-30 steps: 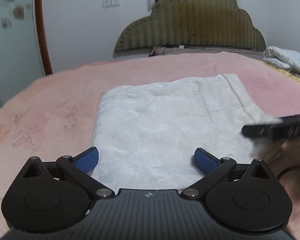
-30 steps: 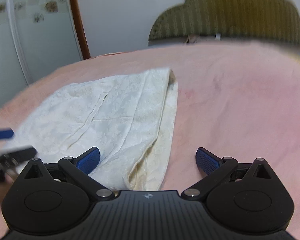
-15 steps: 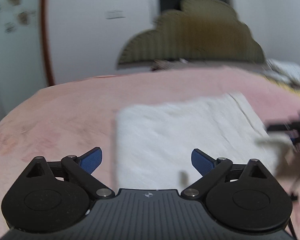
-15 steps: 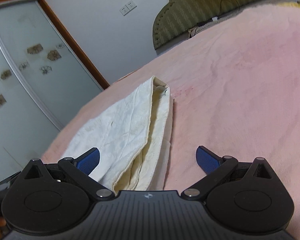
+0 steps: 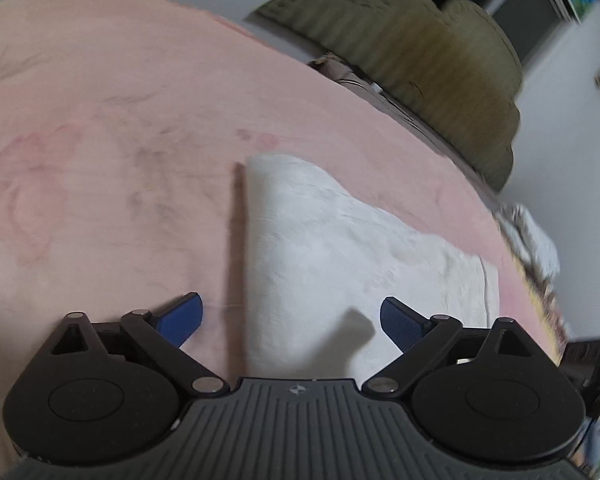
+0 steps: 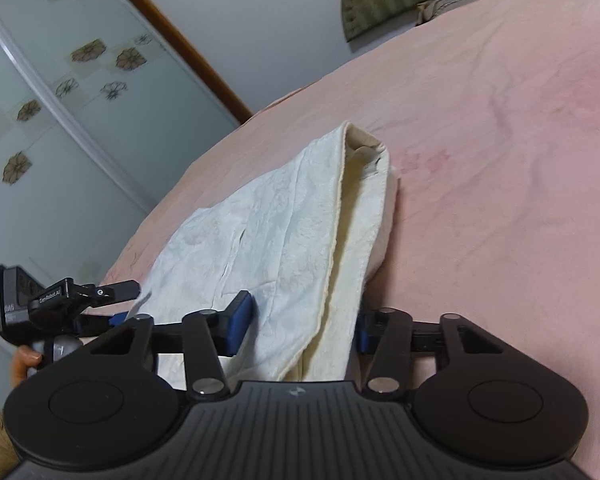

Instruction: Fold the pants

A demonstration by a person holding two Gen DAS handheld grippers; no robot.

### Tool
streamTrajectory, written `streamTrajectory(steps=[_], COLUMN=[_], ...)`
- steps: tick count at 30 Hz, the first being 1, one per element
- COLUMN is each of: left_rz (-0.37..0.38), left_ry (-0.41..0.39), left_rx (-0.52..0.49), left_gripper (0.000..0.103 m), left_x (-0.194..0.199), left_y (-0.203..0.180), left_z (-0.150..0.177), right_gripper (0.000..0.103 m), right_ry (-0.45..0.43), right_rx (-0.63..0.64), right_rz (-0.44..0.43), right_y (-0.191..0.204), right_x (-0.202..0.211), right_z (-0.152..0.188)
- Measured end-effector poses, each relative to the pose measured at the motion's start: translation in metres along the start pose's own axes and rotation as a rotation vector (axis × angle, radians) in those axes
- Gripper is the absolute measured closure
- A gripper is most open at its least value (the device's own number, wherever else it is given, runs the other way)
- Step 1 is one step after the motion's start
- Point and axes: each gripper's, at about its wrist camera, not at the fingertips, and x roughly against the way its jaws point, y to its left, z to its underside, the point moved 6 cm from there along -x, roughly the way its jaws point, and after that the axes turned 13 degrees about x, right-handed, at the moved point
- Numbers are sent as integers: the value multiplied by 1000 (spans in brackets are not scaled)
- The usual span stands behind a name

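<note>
White folded pants [image 5: 340, 248] lie flat on the pink bed cover [image 5: 100, 128]. My left gripper [image 5: 292, 316] hovers over their near left edge. Its jaws are closing with that edge between them, and the pads are clear of the cloth. In the right wrist view the pants [image 6: 284, 224] show their stacked cream layers on the right side. My right gripper [image 6: 300, 324] straddles that layered near edge. Its jaws are closing around the cloth without pinching it tight. The left gripper [image 6: 120, 304] shows at the pants' far left corner, with a person's hand [image 6: 24, 360] on it.
A green padded headboard [image 5: 440, 60] stands at the bed's far end. A crumpled white cloth [image 5: 532, 236] lies near the right side of the bed. A glass sliding door with flower prints [image 6: 60, 120] stands beyond the left edge. Pink cover stretches wide to the right of the pants.
The left gripper slid to the pants' left edge and rolled, its jaws narrowing a little. The right gripper tilted, came in over the layered right edge, and its jaws narrowed sharply.
</note>
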Motion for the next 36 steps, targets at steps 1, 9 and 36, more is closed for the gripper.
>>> streamTrajectory(steps=[1,9,36], left_rz=[20,25,-501], left_ry=[33,-159,-392], left_rx=[-14,-120,-290], left_gripper=[41,91,21], left_x=[-4,30,59], left_y=[-6,-25,1], left_z=[5,11,-30], right_gripper=[59,76,36], right_ry=[2,-64,-98], right_rx=[8,162,608], right_rz=[1,85,326], right_y=[1,35,146], right_x=[0,14,-63], right_z=[0,-7,-42])
